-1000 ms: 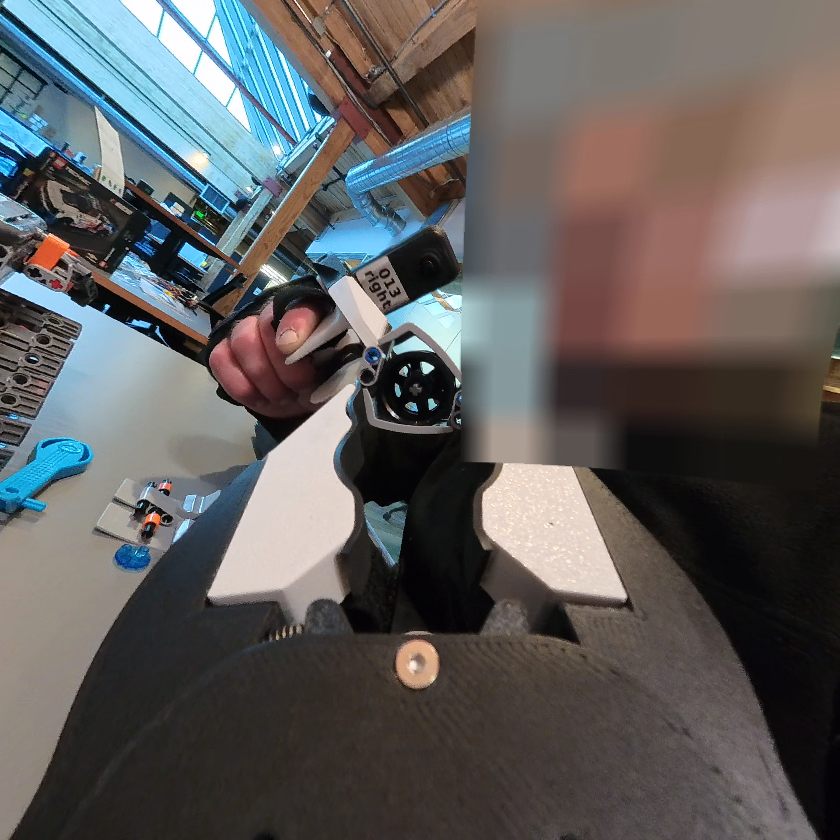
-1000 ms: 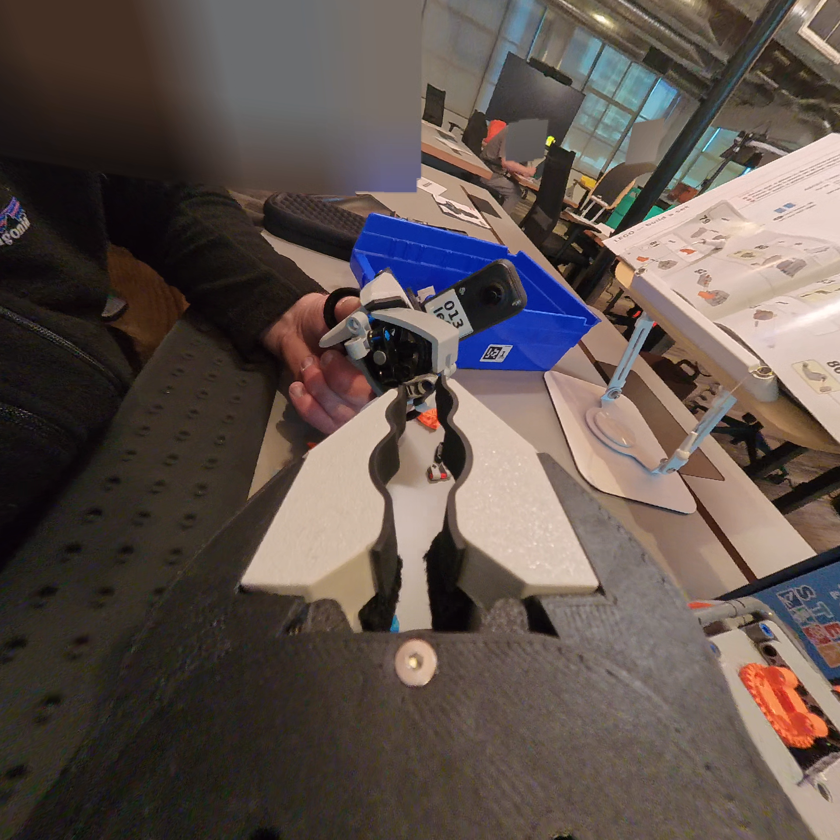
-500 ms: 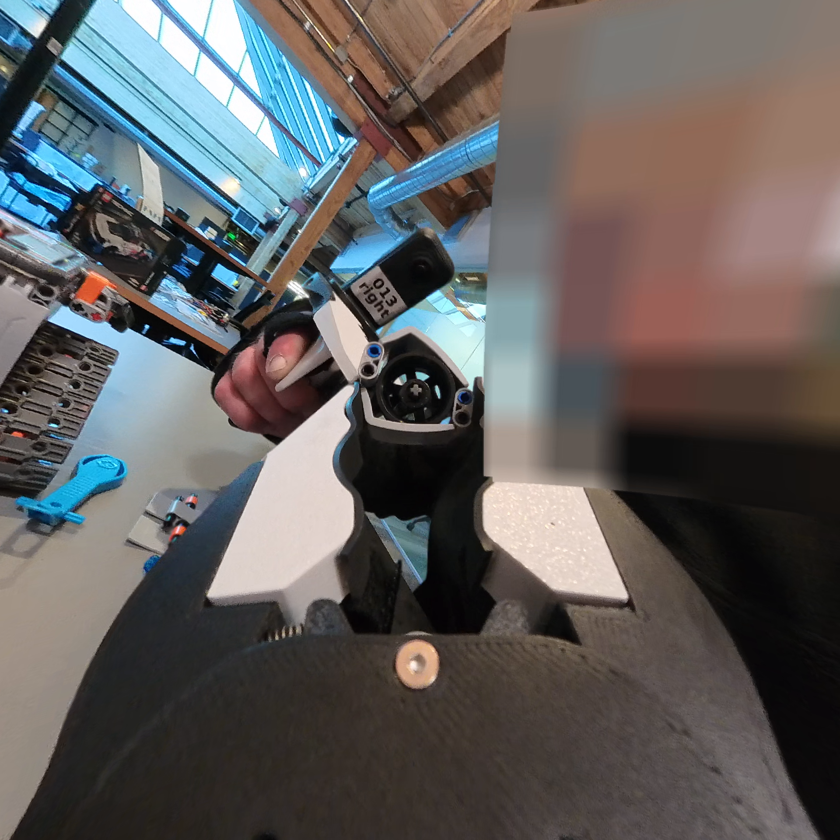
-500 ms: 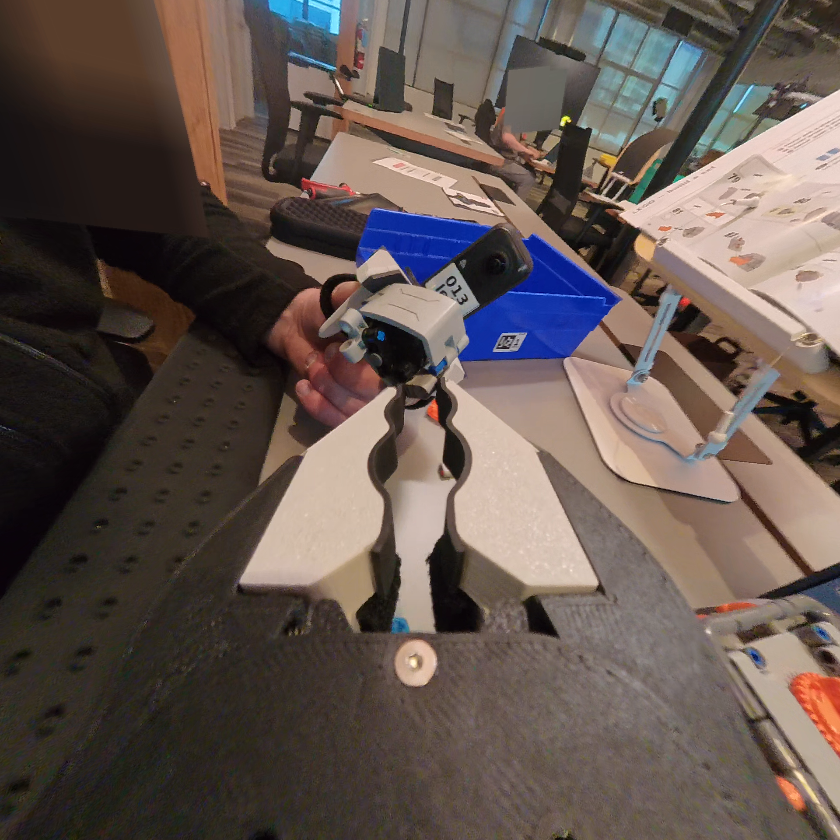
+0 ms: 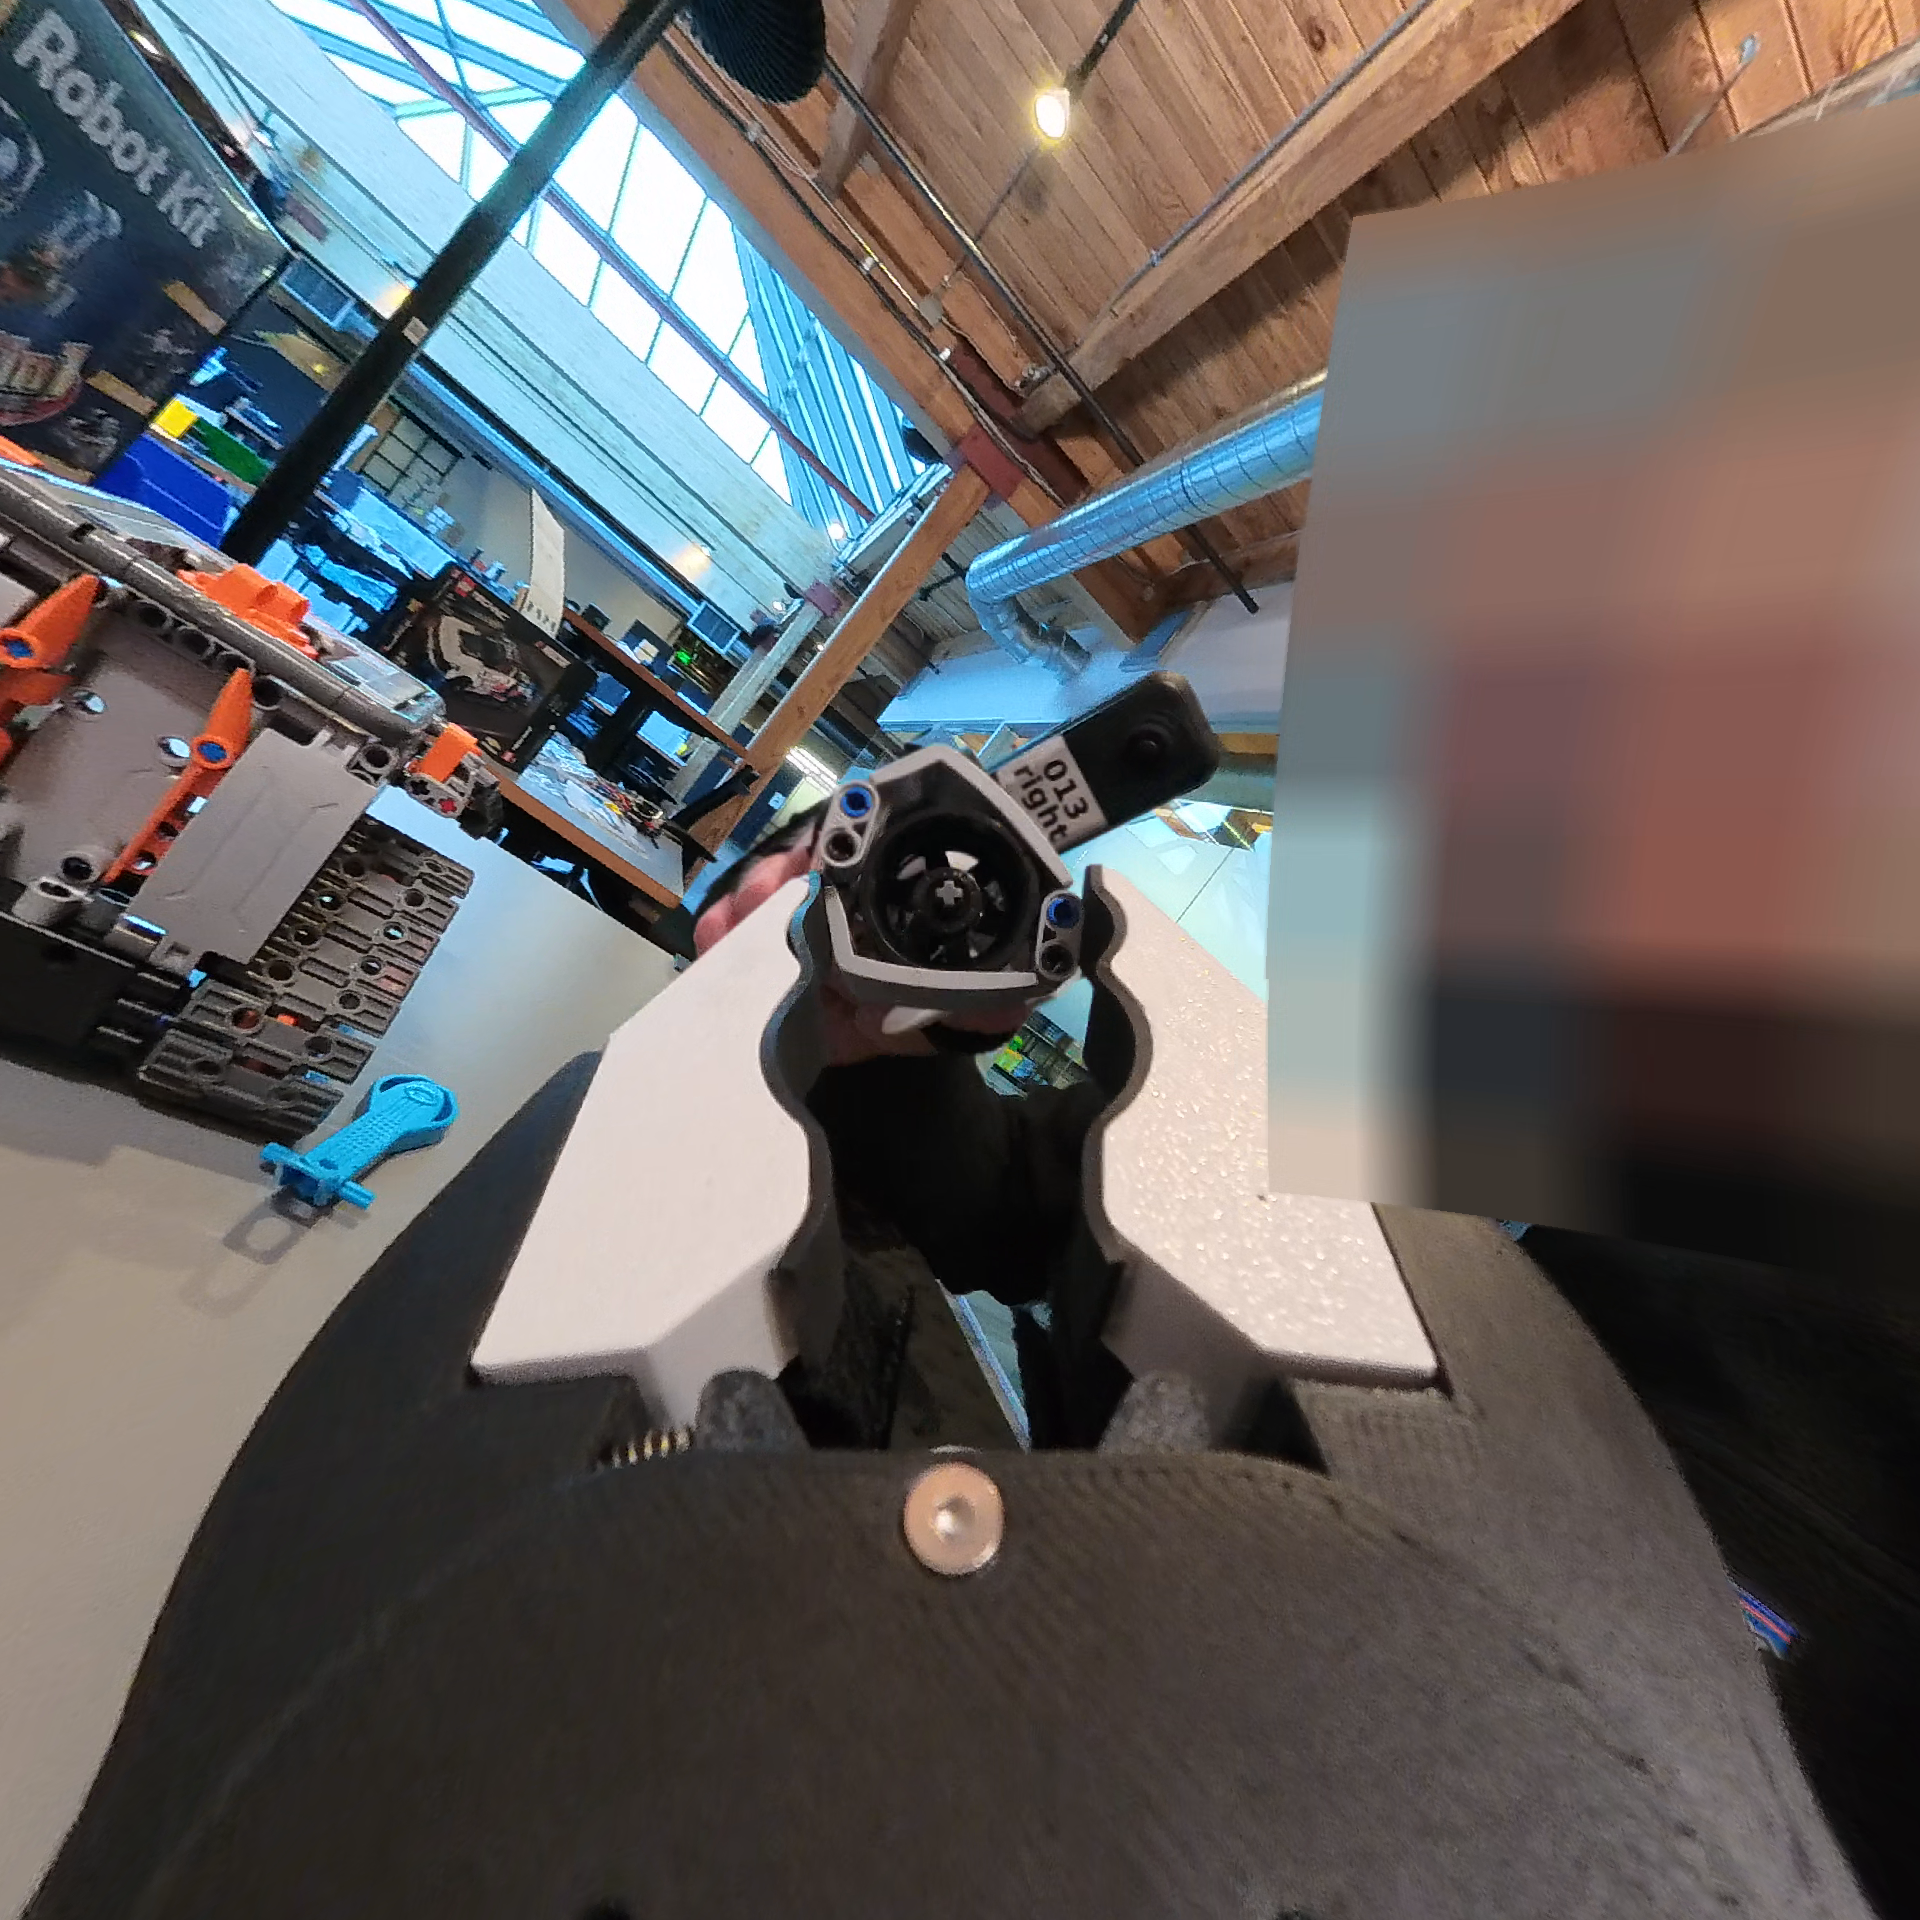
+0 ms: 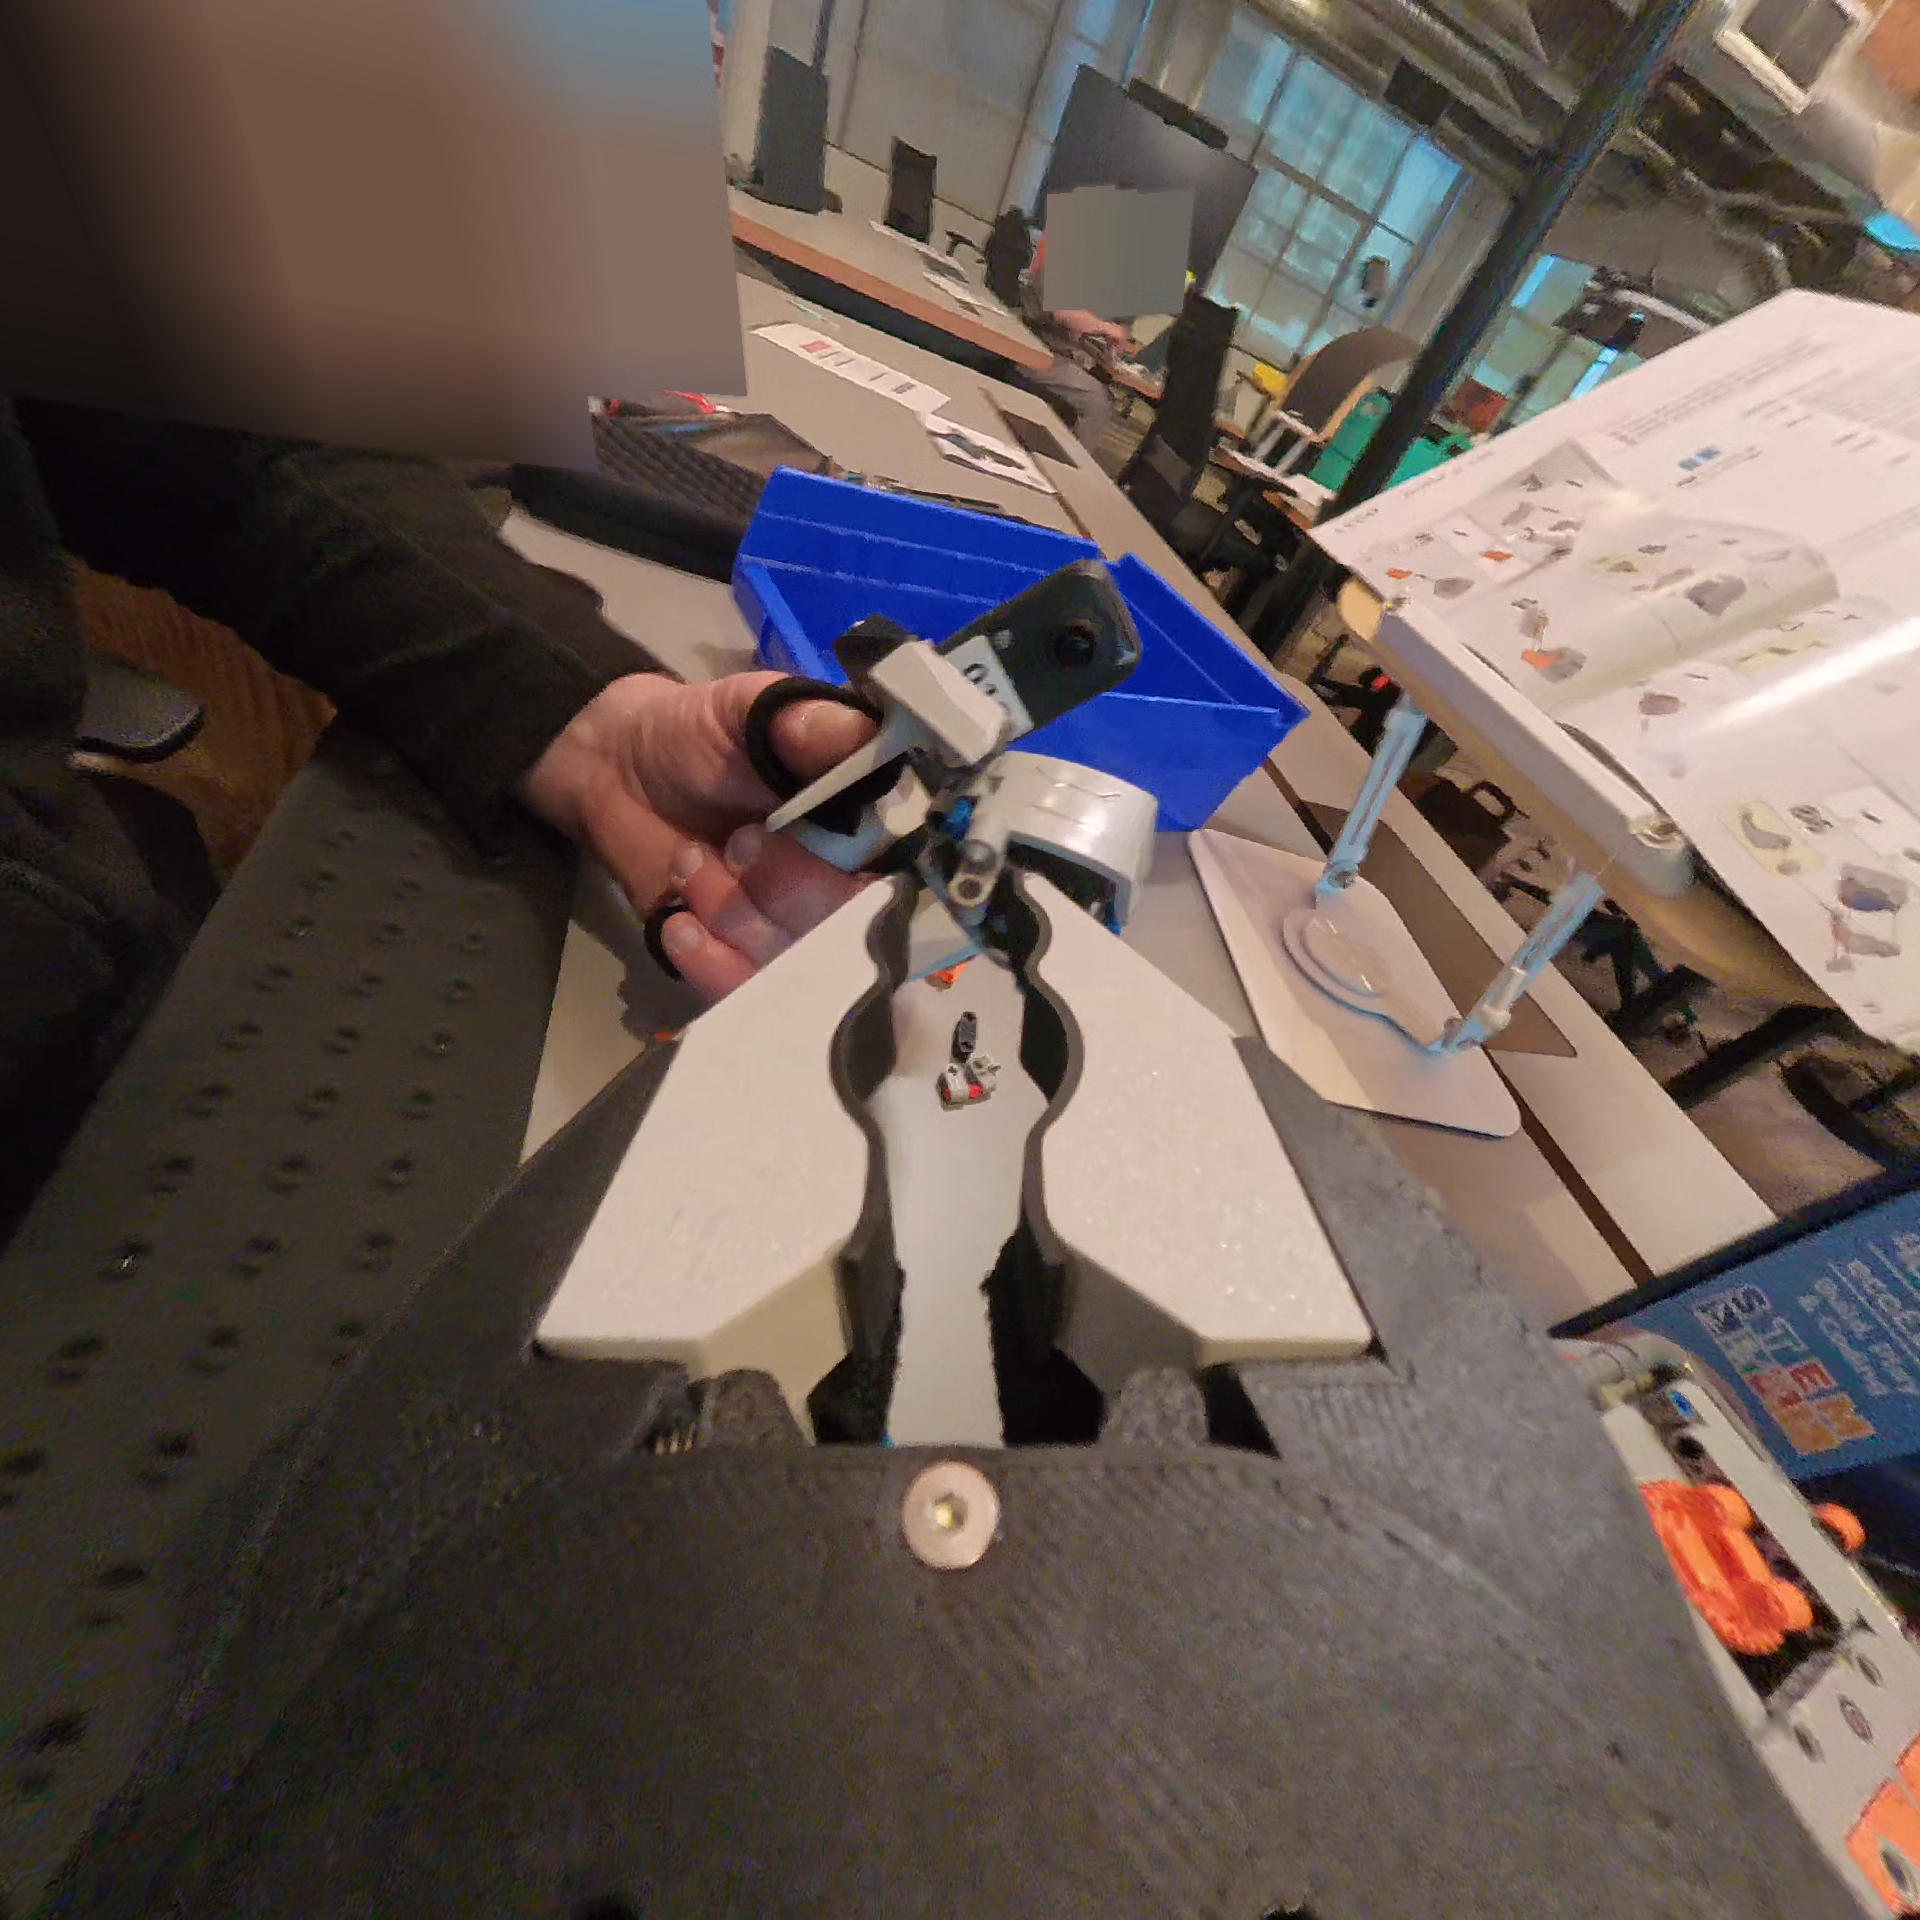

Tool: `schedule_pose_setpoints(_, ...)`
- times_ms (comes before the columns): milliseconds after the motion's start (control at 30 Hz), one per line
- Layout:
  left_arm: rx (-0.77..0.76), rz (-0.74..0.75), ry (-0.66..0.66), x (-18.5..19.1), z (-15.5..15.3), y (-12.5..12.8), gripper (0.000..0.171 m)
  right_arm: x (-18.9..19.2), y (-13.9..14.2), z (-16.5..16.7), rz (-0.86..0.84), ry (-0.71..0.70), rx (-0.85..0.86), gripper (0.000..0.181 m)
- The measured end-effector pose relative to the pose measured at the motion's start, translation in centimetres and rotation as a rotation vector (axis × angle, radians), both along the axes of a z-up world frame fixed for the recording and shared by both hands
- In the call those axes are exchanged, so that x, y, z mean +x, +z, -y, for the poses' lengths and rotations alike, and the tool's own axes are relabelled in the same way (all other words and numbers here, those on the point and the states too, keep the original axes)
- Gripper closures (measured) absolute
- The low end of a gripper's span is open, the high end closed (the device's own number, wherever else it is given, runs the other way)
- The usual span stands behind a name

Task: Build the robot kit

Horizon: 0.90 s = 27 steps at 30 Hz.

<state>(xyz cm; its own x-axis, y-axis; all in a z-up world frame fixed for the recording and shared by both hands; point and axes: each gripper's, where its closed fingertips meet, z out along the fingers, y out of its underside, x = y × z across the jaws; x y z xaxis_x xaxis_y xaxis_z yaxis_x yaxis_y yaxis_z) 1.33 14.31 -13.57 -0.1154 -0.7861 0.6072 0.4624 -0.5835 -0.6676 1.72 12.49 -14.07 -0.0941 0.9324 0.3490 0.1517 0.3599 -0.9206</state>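
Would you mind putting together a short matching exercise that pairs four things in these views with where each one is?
Things:
1. wheel assembly
2. blue bin
3. blue lever tool
4. instruction booklet

Places:
A. lying flat on the grey table, beside the tracked model
B. propped open on a white stand
C. raised in the air, off the table
D. standing on the table behind the hand

Pairs: 1-C, 2-D, 3-A, 4-B
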Motion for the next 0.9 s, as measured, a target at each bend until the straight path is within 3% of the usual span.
schedule_pose_setpoints(33,-0.002,-0.003,0.004,0.0,0.0,0.0,0.126,-0.1,0.2,-0.4,-0.011,-0.027,-0.018,0.172)
schedule_pose_setpoints(133,-0.016,0.0,0.03,0.0,-0.4,-0.1,0.126,-0.3,0.2,-0.7,-0.019,-0.042,-0.058,0.175)
schedule_pose_setpoints(400,-0.04,0.026,0.039,0.2,-0.6,0.1,0.126,-0.5,-0.2,0.0,0.005,-0.101,0.236,0.181)
schedule_pose_setpoints(733,-0.057,0.058,0.094,-0.1,-0.9,0.3,0.126,-0.8,0.2,-0.4,-0.023,-0.186,0.327,0.181)
schedule_pose_setpoints(900,-0.085,-0.007,0.105,0.2,-1.3,-0.5,0.126,-0.6,-0.6,-0.7,0.028,-0.195,0.403,0.181)
